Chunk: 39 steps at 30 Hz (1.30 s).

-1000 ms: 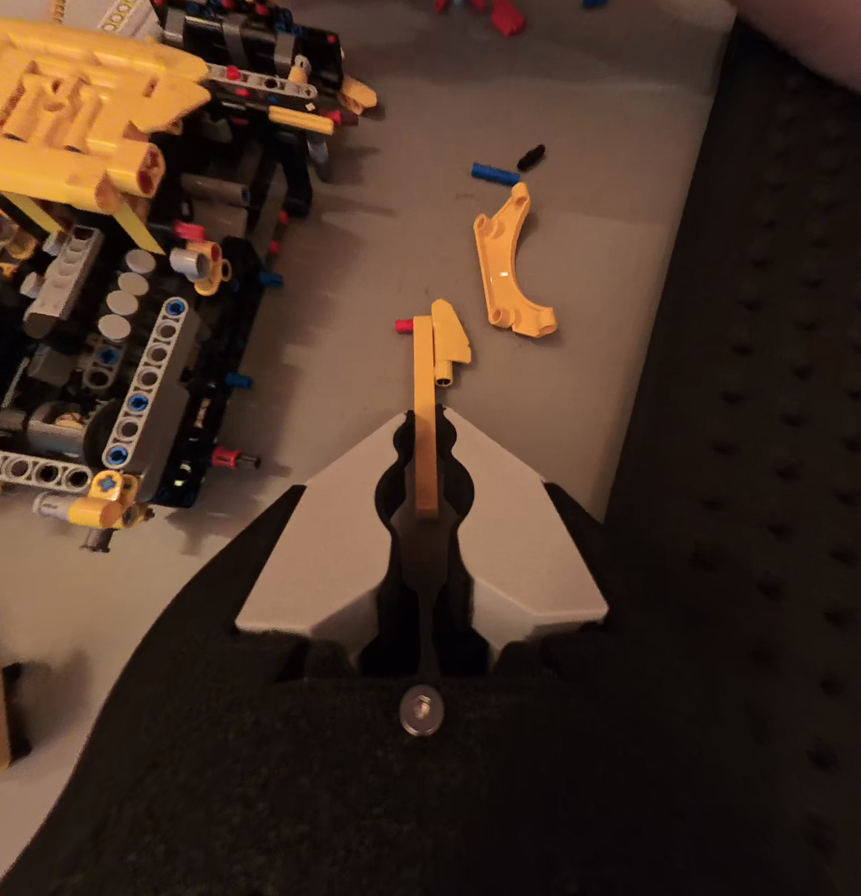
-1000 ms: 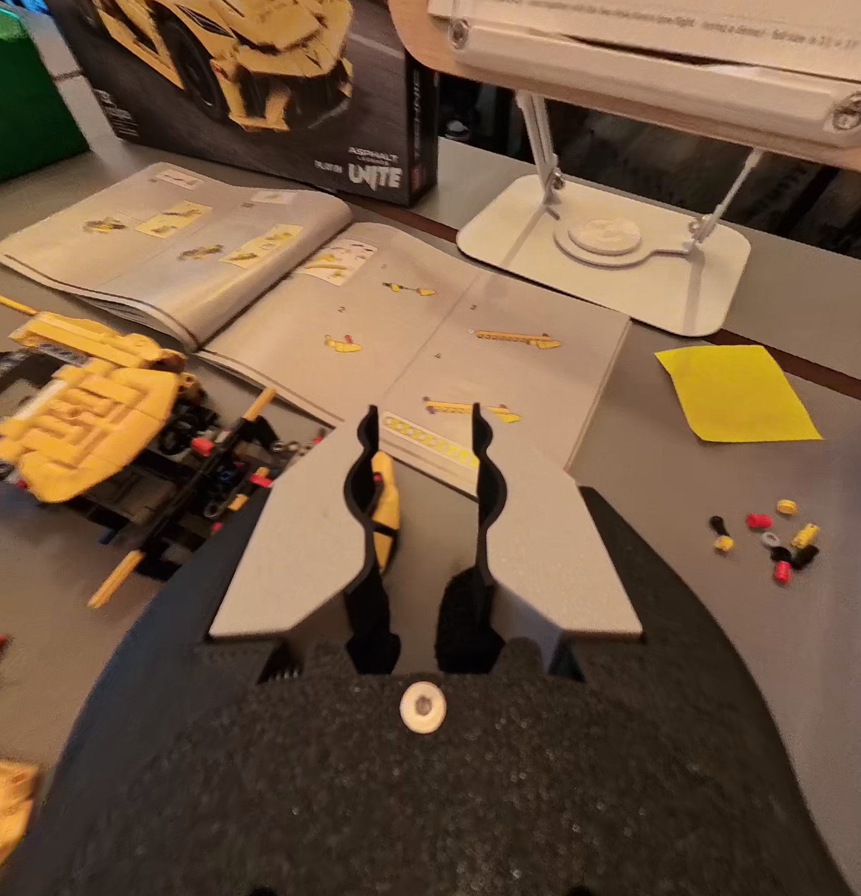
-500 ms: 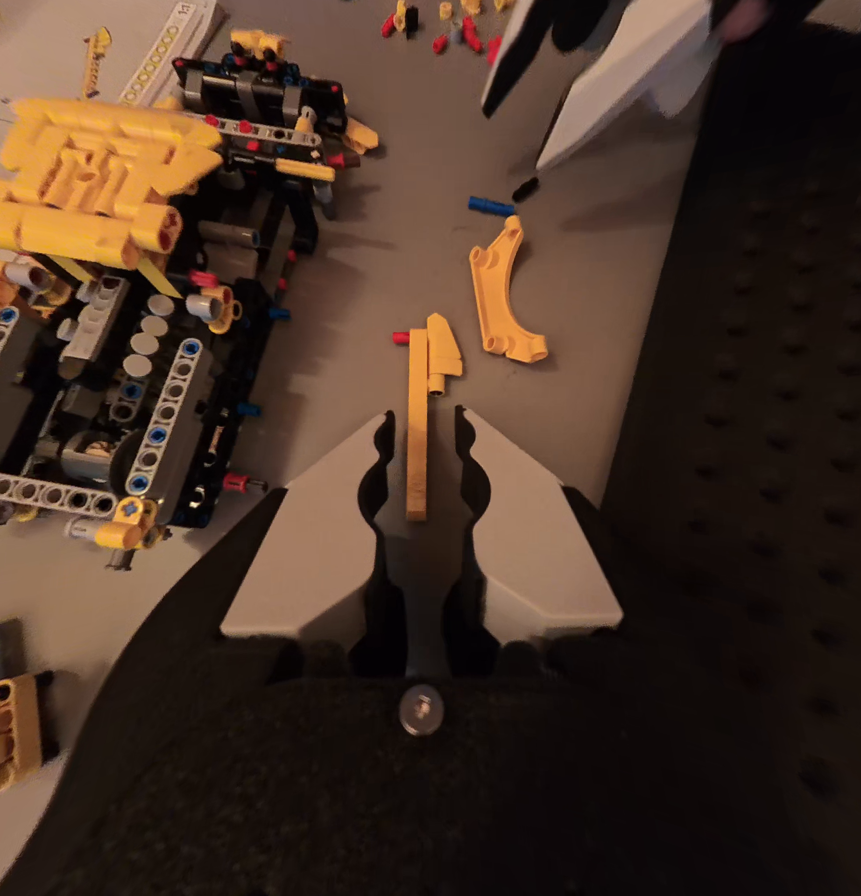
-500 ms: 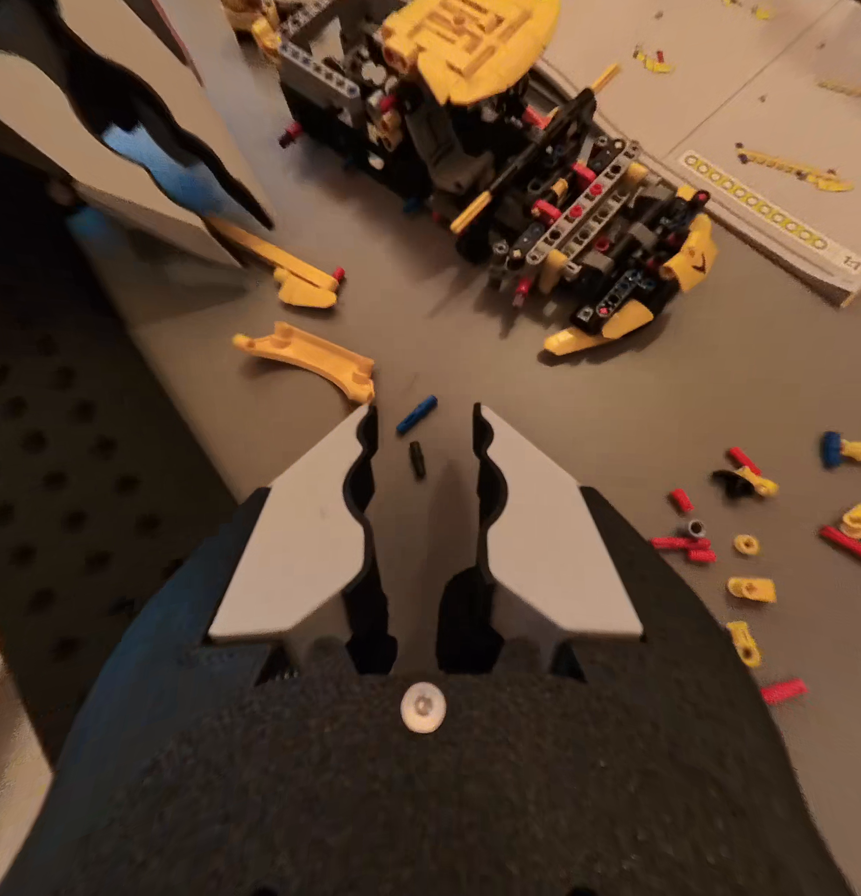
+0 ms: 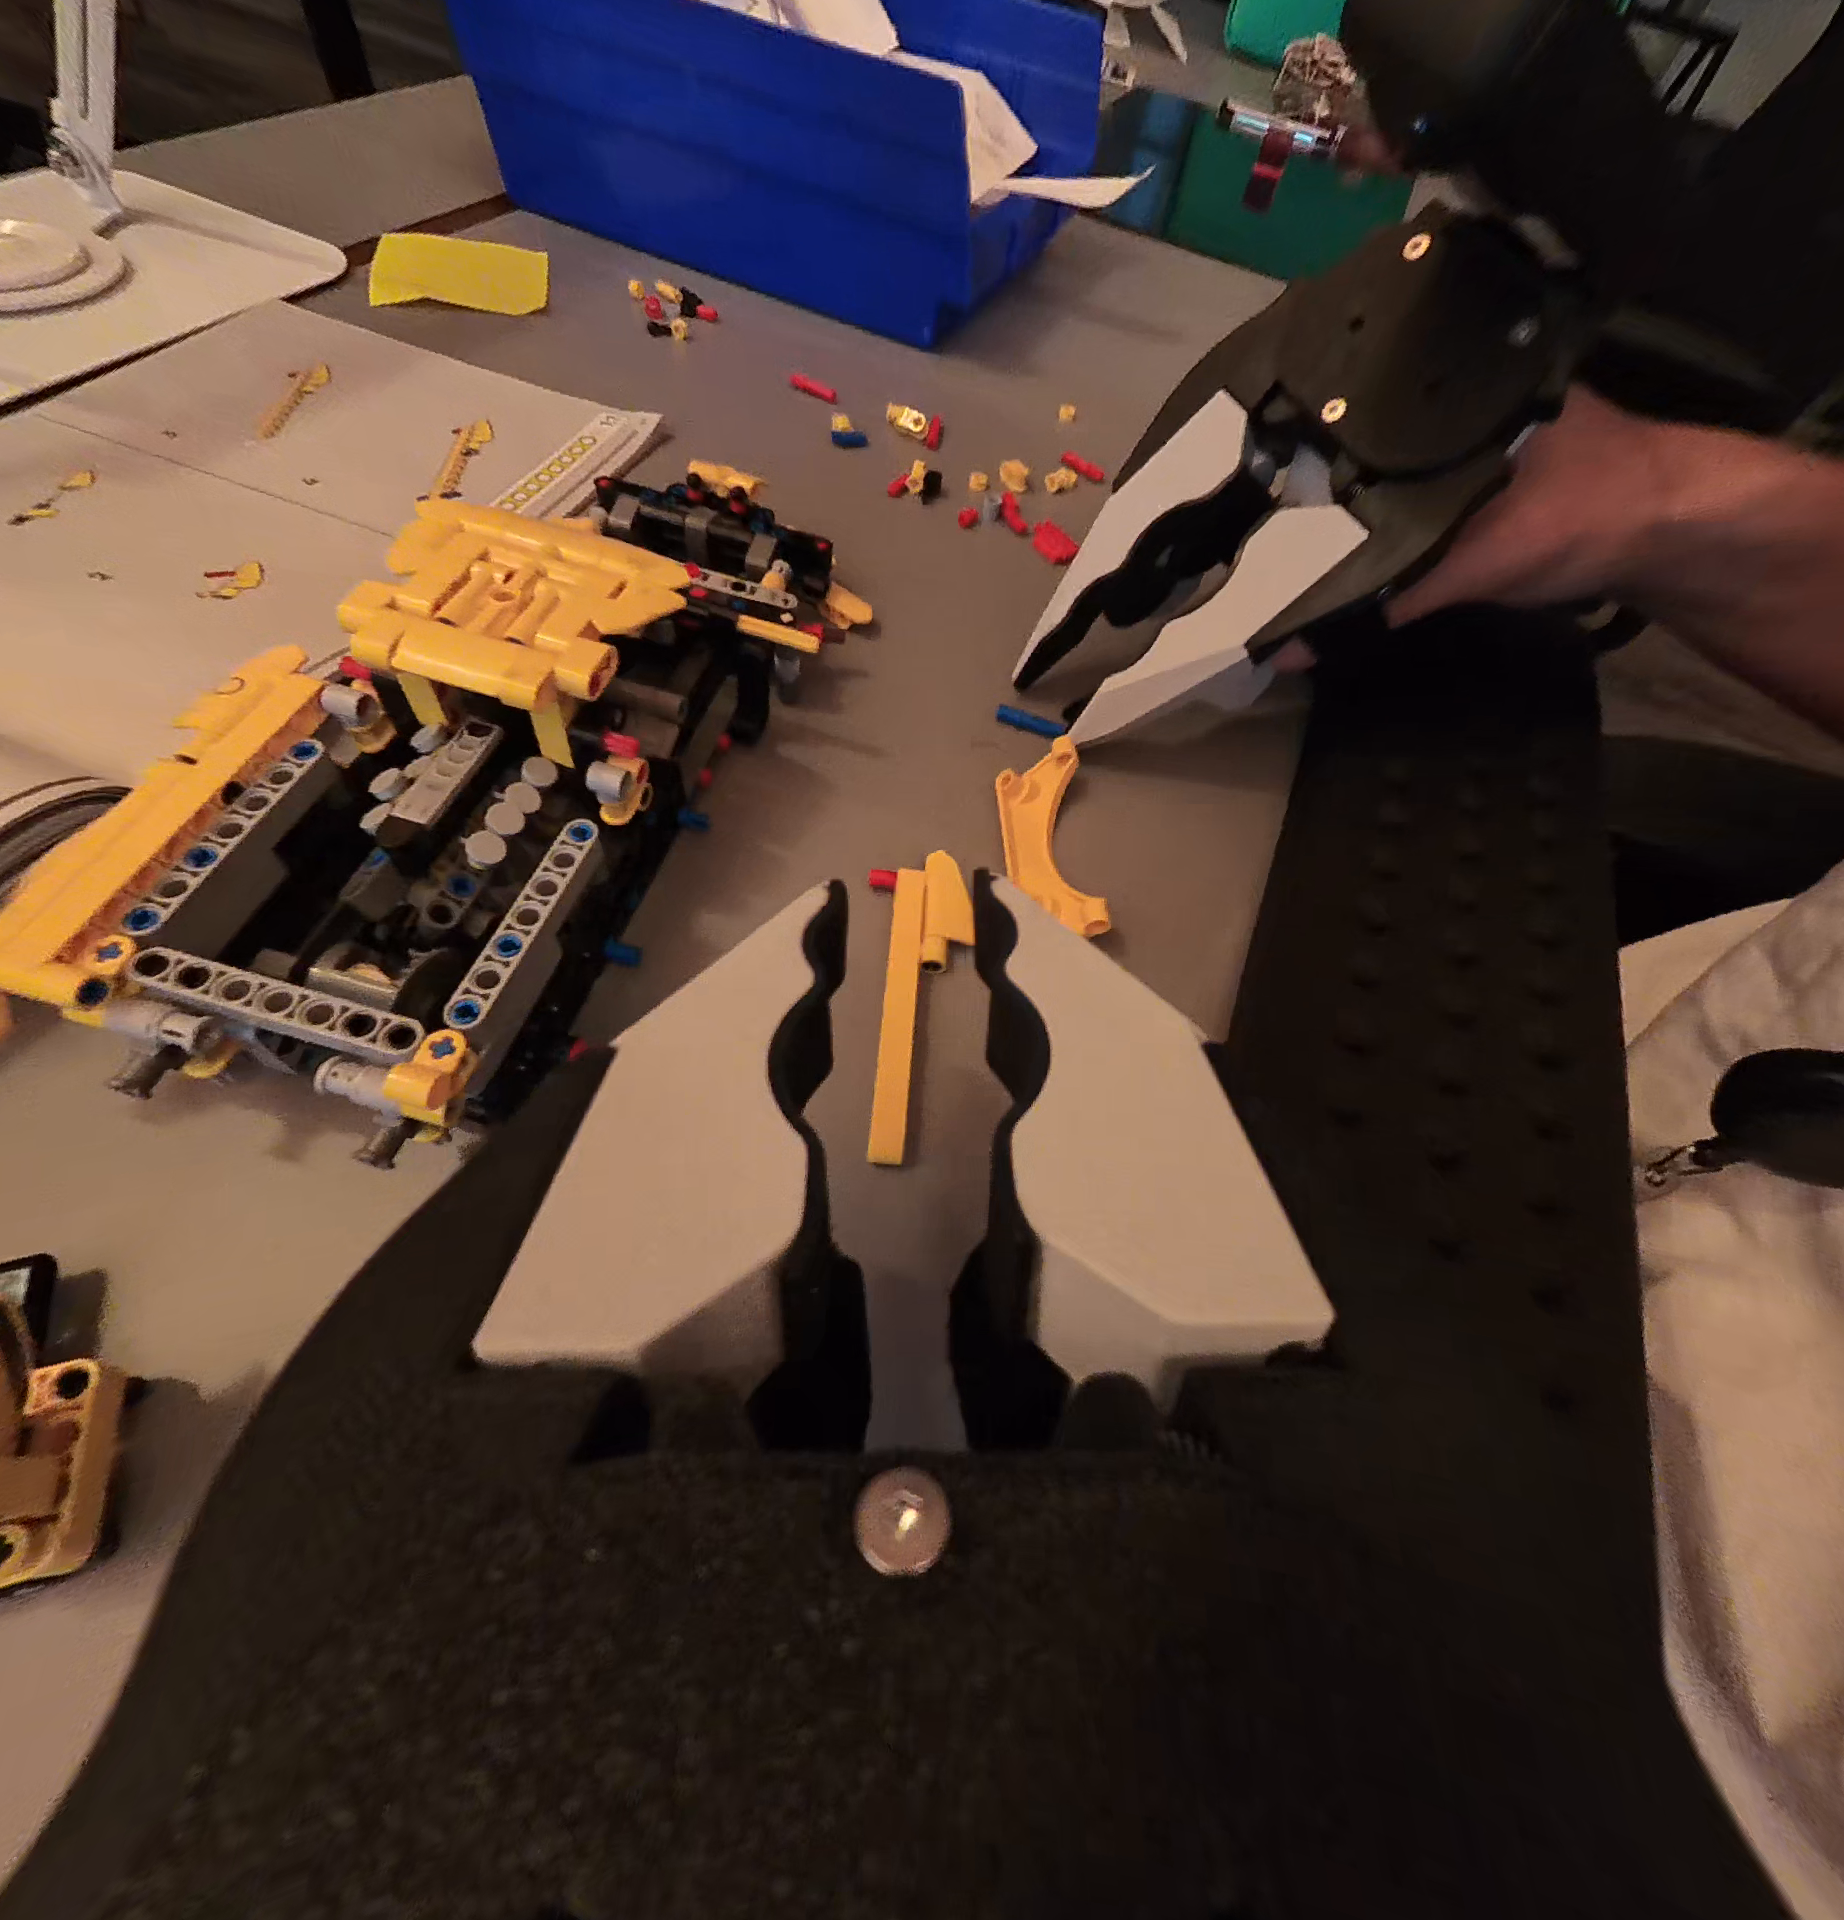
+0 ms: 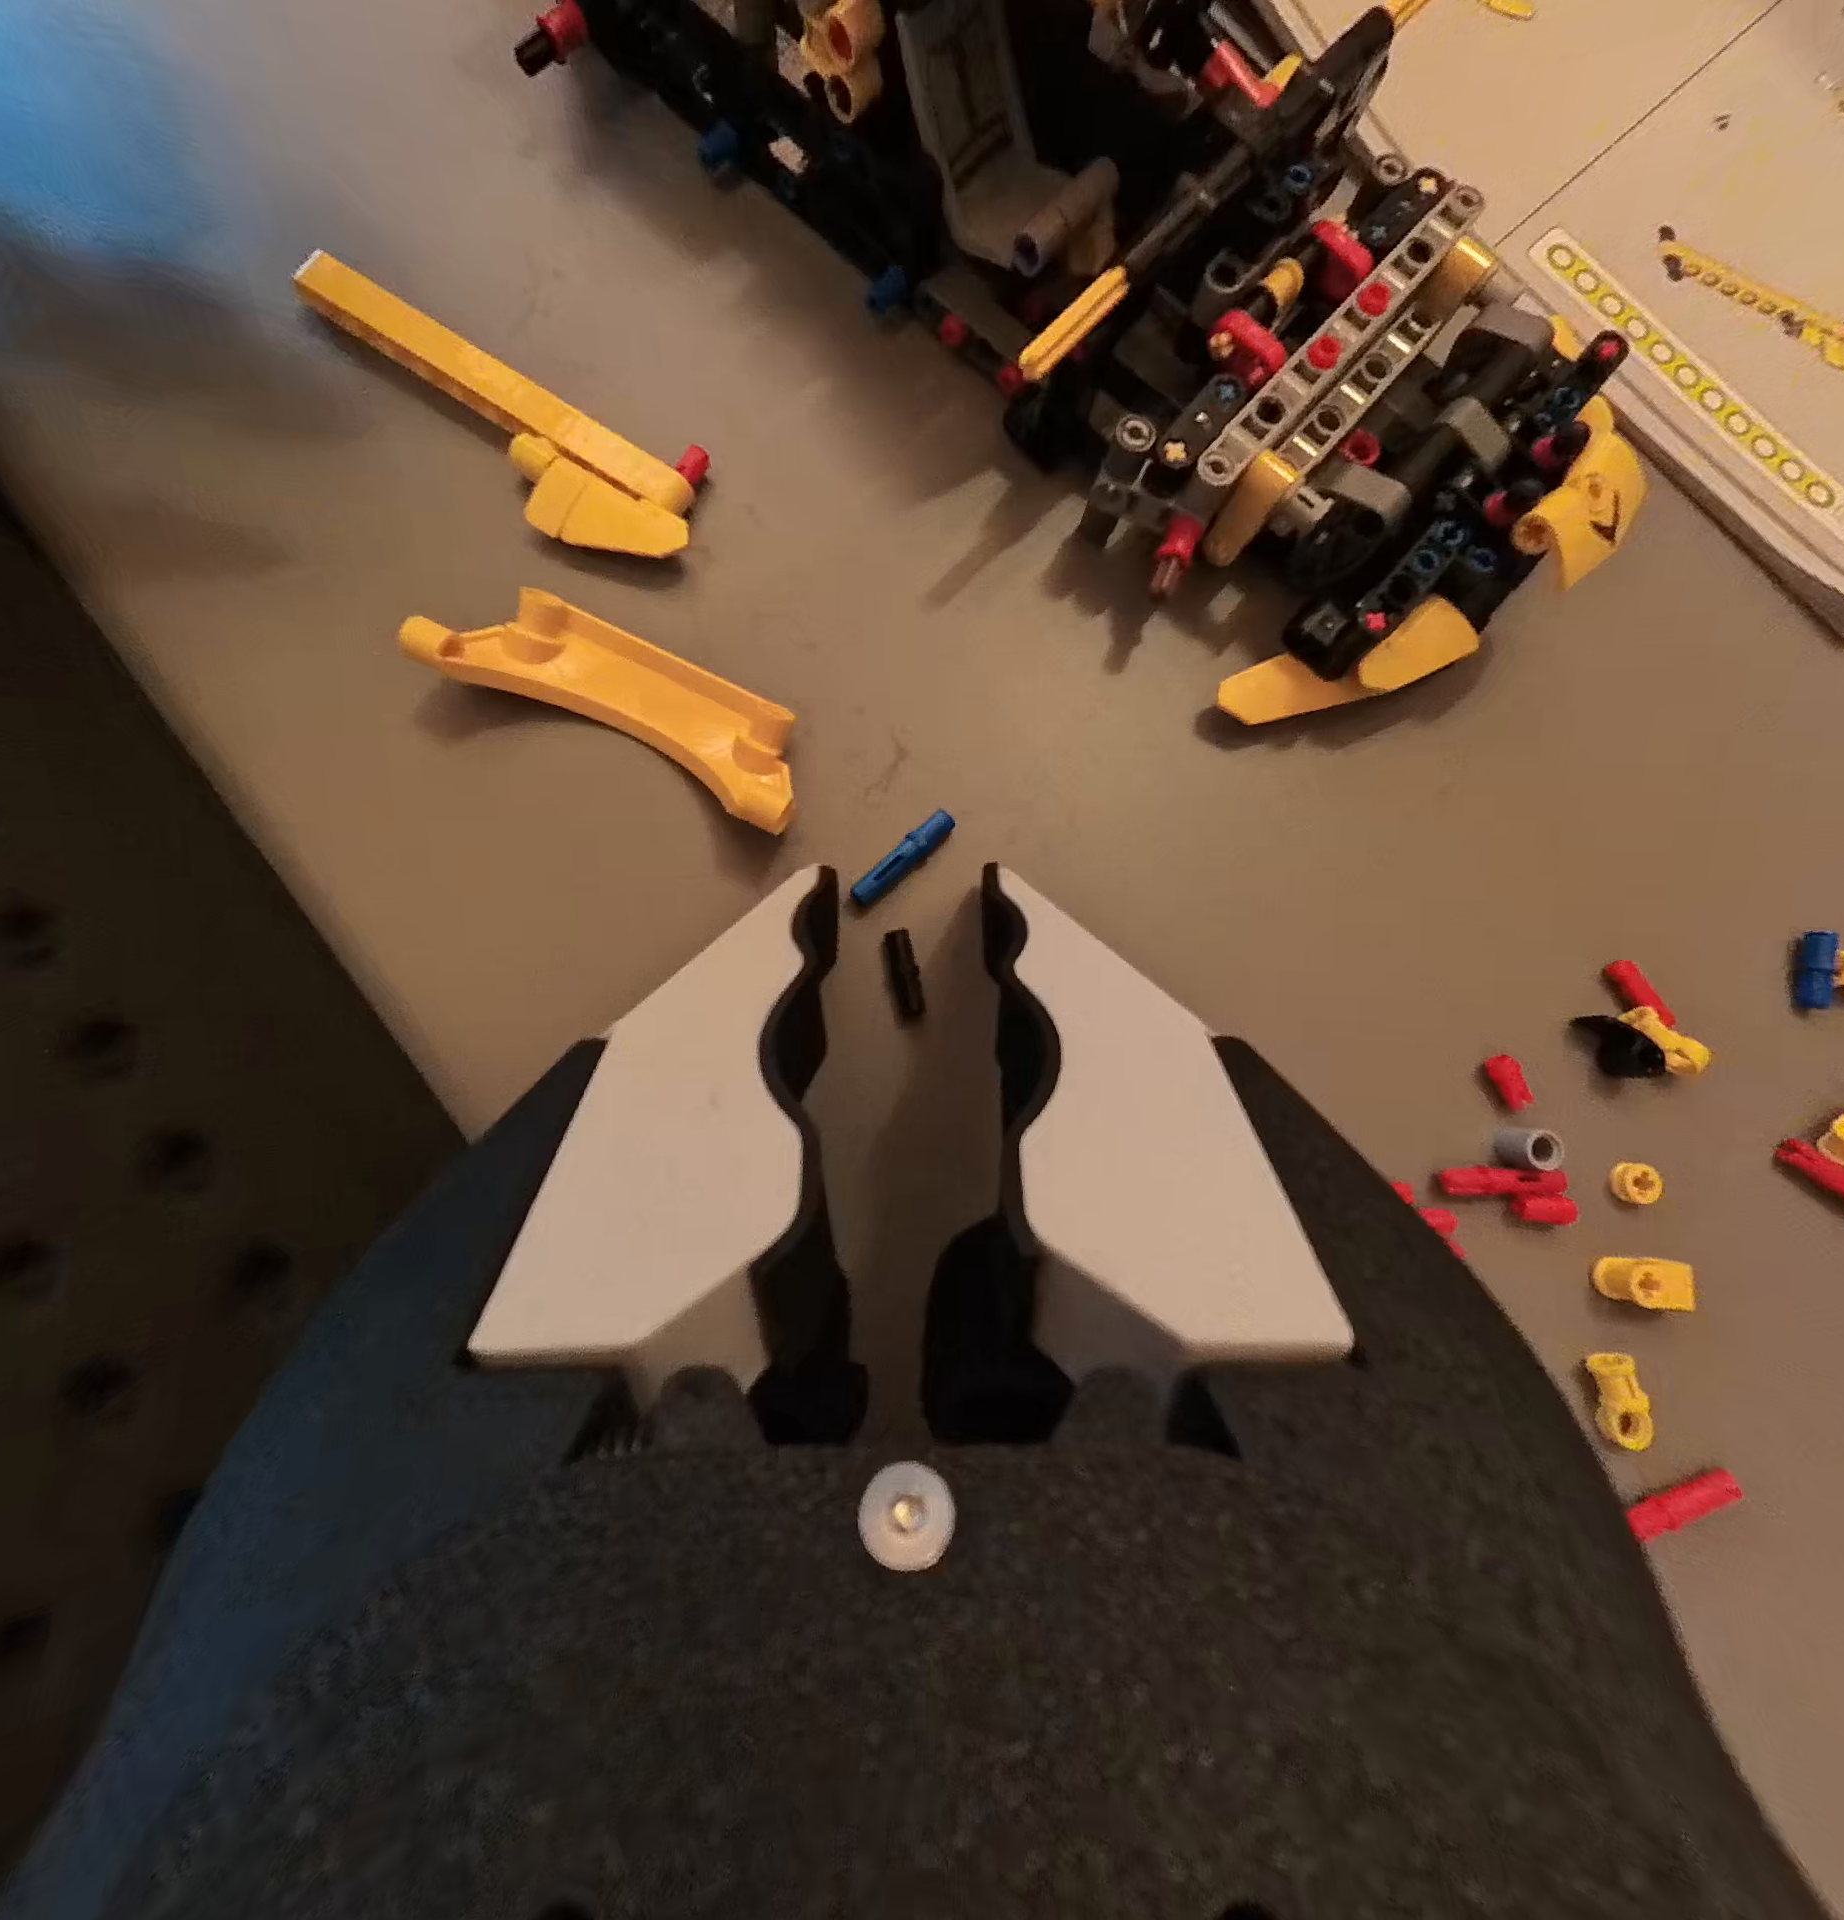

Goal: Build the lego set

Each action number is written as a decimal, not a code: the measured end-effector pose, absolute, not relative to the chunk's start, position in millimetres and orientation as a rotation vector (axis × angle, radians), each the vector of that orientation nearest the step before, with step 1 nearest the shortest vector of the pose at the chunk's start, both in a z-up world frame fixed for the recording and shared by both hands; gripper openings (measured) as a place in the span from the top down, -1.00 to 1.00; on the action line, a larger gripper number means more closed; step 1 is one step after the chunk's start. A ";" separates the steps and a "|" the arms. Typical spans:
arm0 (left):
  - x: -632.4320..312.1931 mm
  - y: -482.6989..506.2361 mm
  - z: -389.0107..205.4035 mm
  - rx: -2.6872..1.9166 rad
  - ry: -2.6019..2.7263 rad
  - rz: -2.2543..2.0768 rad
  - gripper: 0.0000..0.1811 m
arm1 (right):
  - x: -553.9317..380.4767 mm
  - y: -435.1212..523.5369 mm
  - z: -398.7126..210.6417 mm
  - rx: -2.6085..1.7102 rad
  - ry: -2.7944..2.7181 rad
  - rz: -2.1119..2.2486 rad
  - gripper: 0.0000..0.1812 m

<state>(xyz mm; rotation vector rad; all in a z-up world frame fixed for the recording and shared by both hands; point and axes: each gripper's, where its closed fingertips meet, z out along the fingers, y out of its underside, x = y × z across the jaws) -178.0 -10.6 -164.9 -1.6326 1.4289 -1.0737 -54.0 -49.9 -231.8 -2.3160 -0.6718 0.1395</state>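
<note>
Lying across the frame: a grey table (image 5: 897, 665) strewn with bricks, dimly lit in warm light.
Table edge: runs down the right of the left wrist view, with a black perforated mat (image 5: 1417, 1039) beyond it.
Lego car (image 5: 419, 810): half-built, yellow and black, left of centre in the left wrist view; its nose fills the upper right of the right wrist view.
Left gripper (image 5: 902, 894): jaws apart, holding nothing; the yellow beam piece (image 5: 897, 1018) lies on the table between its fingers, not clamped.
Right gripper (image 6: 902, 878): jaws apart, empty, low over the table; a small black pin (image 6: 903, 971) lies between its fingertips and a blue pin (image 6: 902, 857) just past them.
Curved yellow panel (image 6: 606, 686): flat on the table, left of centre in the right wrist view, near the beam piece.
Loose parts (image 6: 1604, 1174): red, yellow and blue pins scattered at the right edge of the right wrist view.
Instruction booklet (image 5: 274, 436): open, upper left of the left wrist view, behind the car.
Background: a blue bin (image 5: 772, 156) top centre, a yellow paper (image 5: 461, 272) and a white stand base (image 5: 118, 270) at upper left.
Person: a hand (image 5: 1583, 540) holds the right gripper at upper right of the left wrist view.
</note>
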 end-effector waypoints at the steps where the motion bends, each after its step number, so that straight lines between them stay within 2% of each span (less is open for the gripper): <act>1: -177.9 -11.4 -164.5 -1.633 1.426 -1.085 0.74 | -53.6 -49.3 -231.9 -2.317 -0.667 0.139 0.71; 8: -174.7 -17.7 -169.1 -1.612 1.476 -1.048 0.75 | -52.4 -45.0 -232.9 -2.346 -0.603 0.225 0.89; 10: -173.9 -20.9 -167.7 -1.589 1.487 -1.053 0.83 | -50.3 -43.6 -232.8 -2.353 -0.574 0.257 0.94; 17: -170.9 -27.5 -159.0 -1.588 1.427 -1.163 0.82 | -52.2 -42.0 -232.9 -2.352 -0.619 0.253 0.91; 21: -163.7 -35.5 -154.3 -1.632 1.358 -1.323 0.81 | -52.5 -38.8 -231.1 -2.327 -0.701 0.173 0.96; 29: -158.9 -29.9 -130.1 -1.847 1.121 -1.676 0.82 | -146.8 -28.8 -127.0 -1.635 -1.179 0.135 0.96; 35: -166.4 -28.6 -122.2 -1.841 1.032 -1.764 0.83 | -172.6 -20.6 -126.9 -1.524 -1.318 0.021 0.96; 37: -169.3 -28.9 -122.4 -1.836 1.016 -1.784 0.94 | -175.7 -21.3 -126.8 -1.523 -1.321 0.043 0.96; 39: -170.8 -30.2 -124.0 -1.840 1.008 -1.796 0.95 | -176.6 -21.9 -128.4 -1.531 -1.327 0.045 0.96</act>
